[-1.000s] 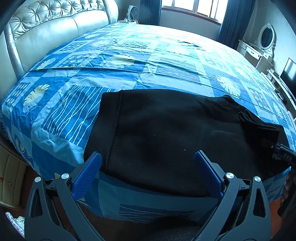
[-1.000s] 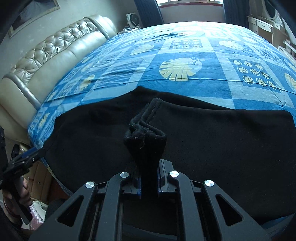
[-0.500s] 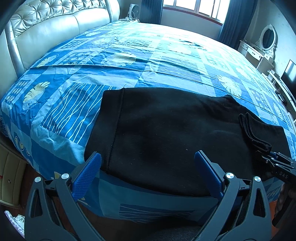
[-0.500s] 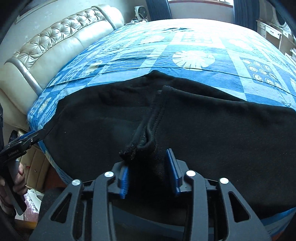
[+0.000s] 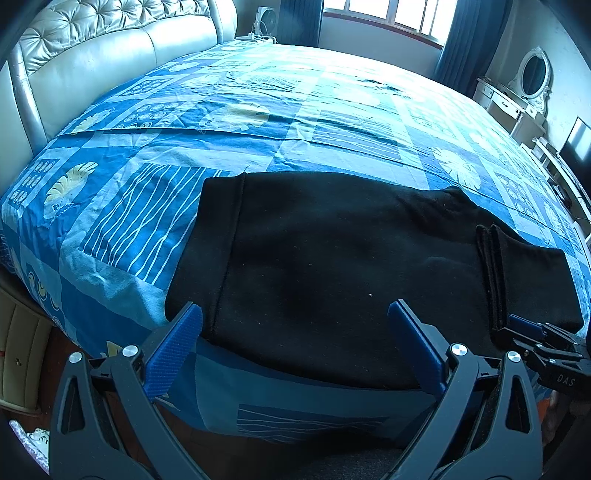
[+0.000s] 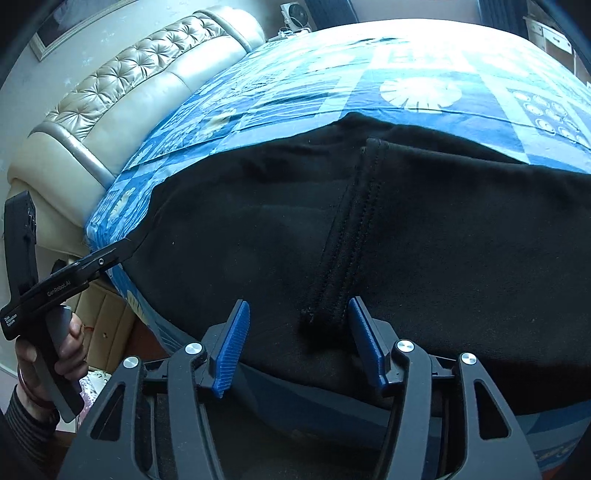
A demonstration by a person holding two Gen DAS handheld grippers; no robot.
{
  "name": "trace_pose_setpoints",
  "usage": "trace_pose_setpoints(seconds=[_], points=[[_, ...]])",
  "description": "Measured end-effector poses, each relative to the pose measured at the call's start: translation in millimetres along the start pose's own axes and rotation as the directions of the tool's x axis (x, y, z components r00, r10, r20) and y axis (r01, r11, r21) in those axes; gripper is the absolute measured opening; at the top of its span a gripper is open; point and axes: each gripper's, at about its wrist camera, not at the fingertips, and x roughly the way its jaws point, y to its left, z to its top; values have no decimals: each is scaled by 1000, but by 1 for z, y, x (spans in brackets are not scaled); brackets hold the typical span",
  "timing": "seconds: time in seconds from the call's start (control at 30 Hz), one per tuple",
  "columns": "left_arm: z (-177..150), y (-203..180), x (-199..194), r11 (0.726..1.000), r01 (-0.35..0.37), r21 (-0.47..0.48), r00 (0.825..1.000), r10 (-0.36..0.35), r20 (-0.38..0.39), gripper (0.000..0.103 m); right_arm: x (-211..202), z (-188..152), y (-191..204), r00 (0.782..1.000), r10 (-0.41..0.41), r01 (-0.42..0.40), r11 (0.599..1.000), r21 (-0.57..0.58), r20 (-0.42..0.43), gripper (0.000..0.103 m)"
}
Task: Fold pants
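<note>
Black pants [image 5: 332,266] lie folded flat near the front edge of the blue patterned bedspread [image 5: 258,122]. A stitched hem band [image 6: 354,229] lies across the top layer, and it also shows in the left wrist view [image 5: 489,273]. My right gripper [image 6: 298,306] sits at the near end of that band; its jaws are opening and the band's tip lies loose between the pads, untouched. That gripper also shows low at the right edge of the left wrist view [image 5: 532,332]. My left gripper [image 5: 295,310] stands wide open over the pants' near left edge with nothing between its fingers.
A cream tufted headboard [image 5: 110,48] runs along the left. A window [image 5: 388,14], a fan [image 5: 266,18], a white dresser with a mirror [image 5: 517,96] and a screen [image 5: 576,144] stand beyond the bed. A hand [image 6: 48,347] holds the left gripper beside a bedside cabinet [image 6: 107,317].
The right gripper let go of the bunched hem and its jaws spread. The hem dropped and now lies flat on the pants. The left gripper stayed put.
</note>
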Motion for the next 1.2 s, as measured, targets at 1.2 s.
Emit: trace_pose_setpoints(seconds=[1.2], points=[[-3,0,5,999,43,-31,998,-44,-36,100,-88,-15,-308,914,232,-398,663,634,333,42]])
